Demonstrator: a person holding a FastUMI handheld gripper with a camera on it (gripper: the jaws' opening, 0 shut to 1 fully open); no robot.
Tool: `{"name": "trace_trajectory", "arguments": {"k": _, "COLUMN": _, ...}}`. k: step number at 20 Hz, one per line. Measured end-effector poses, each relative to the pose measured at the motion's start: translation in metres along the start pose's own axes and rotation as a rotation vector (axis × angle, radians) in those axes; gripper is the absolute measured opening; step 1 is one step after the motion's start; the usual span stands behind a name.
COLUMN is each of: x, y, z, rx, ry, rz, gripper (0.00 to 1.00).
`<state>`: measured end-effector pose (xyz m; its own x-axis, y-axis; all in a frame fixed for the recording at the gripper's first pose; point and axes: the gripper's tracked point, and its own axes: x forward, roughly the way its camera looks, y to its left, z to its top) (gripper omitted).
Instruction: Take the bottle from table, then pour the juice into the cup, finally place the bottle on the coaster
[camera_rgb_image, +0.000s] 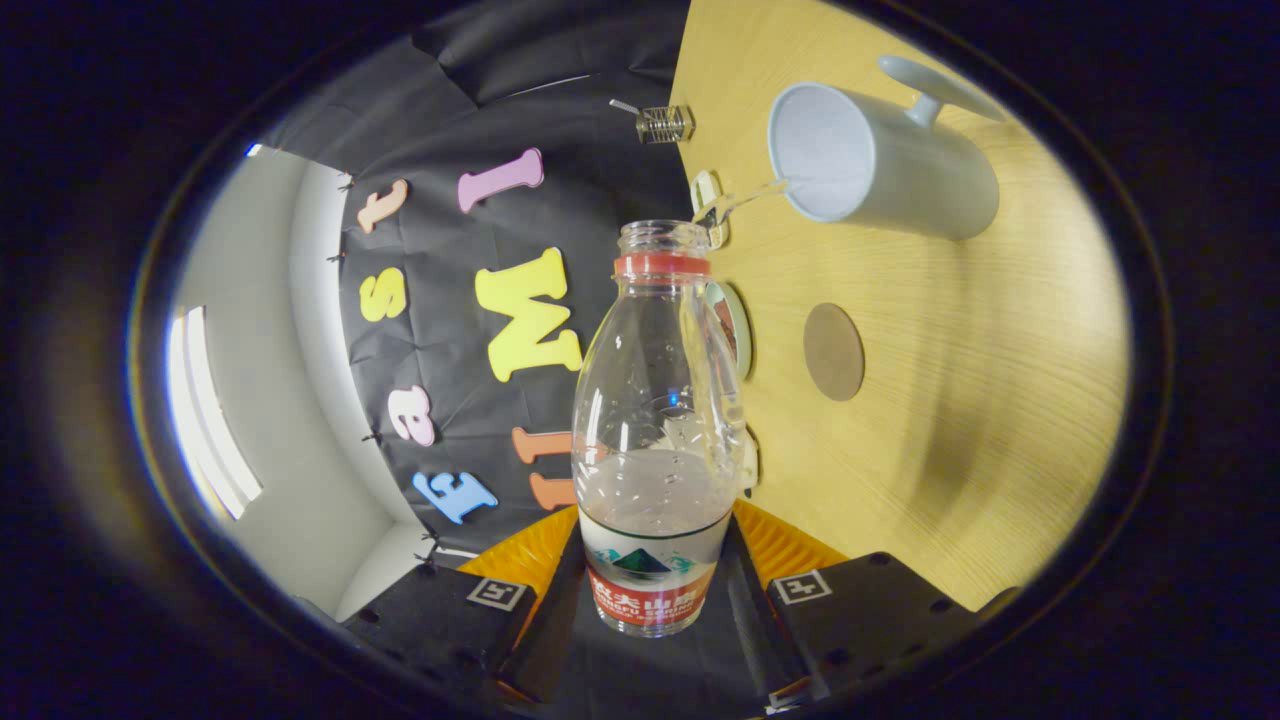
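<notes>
Both fingers of your gripper (655, 590) were clamped on the bottle (655, 430), tipped toward the cup (880, 165) on the table (980, 400); a thin stream seemed to reach its rim. The coaster (833, 352) sat nearby.

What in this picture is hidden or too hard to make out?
- Bottle base: hidden between the gripper fingers.
- Cup bottom inside: too pale to tell how full it is.
- Round object behind the bottle: mostly covered by it.
- Small wire item at the table edge: too small to identify.
</notes>
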<state>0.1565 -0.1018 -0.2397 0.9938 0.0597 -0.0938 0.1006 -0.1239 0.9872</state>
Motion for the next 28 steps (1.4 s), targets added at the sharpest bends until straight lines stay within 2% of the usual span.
{"name": "trace_trajectory", "arguments": {"k": 28, "x": 0.008, "y": 0.035, "z": 0.009, "rx": 0.15, "ry": -0.009, "rz": 0.038, "gripper": 0.75}}
